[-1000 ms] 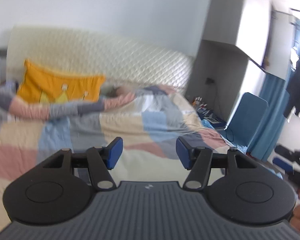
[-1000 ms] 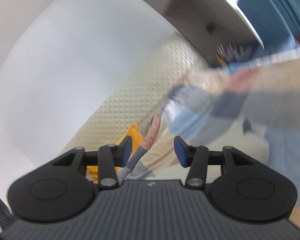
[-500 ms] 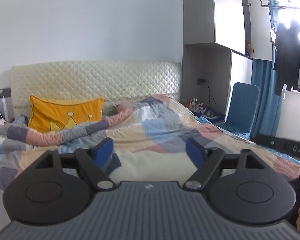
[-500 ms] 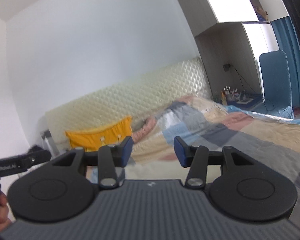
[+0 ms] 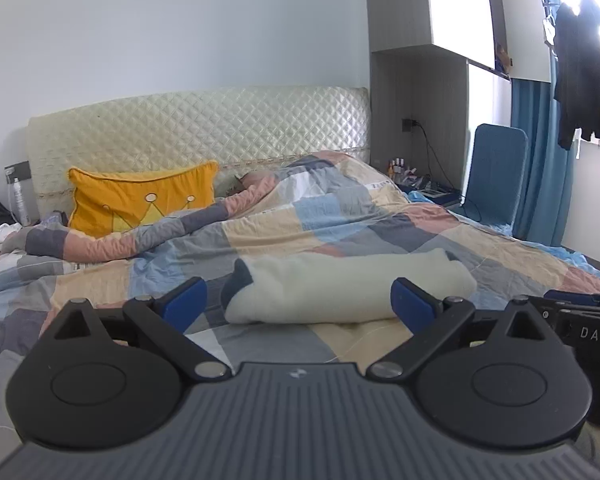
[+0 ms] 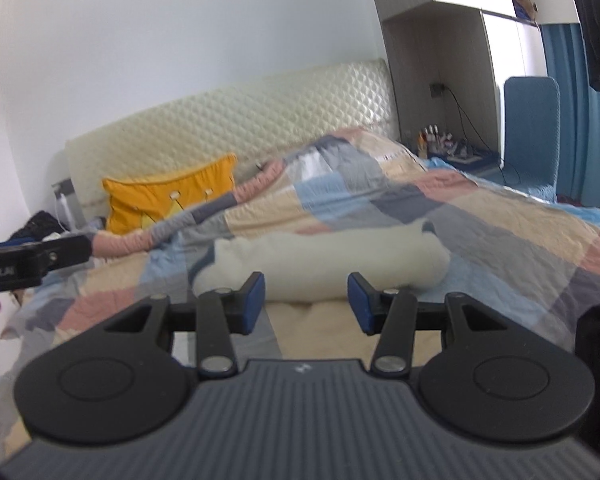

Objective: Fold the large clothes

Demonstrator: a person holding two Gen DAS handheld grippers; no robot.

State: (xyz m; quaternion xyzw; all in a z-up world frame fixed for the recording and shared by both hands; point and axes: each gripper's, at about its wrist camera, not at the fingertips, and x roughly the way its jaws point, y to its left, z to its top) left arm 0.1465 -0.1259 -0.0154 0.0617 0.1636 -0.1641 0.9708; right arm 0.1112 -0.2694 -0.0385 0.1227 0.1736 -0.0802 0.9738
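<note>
On the bed, biggest item down to smallest:

bed (image 5: 100, 280): patchwork quilt (image 5: 340, 224) spread over it and filling both views; serves as the flat work surface for the fold.

headboard (image 5: 200, 128): quilted cream panel at 12 o'clock, against the wall.

garment (image 5: 348, 288): task item, a cream fleecy piece lying as a long compact bundle across the quilt, dead centre at 12 o'clock from both grippers. Dark navy part shows at its 9 o'clock end. Looks rolled or folded over on itself, but the fisheye angle is low, so I can't tell if it's a neat fold or just bunched. That fits either a finished fold set down or a bundle waiting to be opened out.

pillow (image 5: 140, 200): yellow with a crown print, at 10 o'clock, propped against the headboard, well apart from the garment.

chair (image 5: 496, 176): blue, at 2 o'clock beside the bed, out of the work area.

left gripper (image 5: 300, 304): fingers spread wide, nothing between them. Held level just short of the garment, the bundle framed in the gap; likely a standoff pose.

right gripper (image 6: 306, 300): fingers apart but narrower than the left, also empty. Aimed at the bundle's middle from slightly to the right; the left unit shows at its 9 o'clock edge, so the two sit side by side.
</note>
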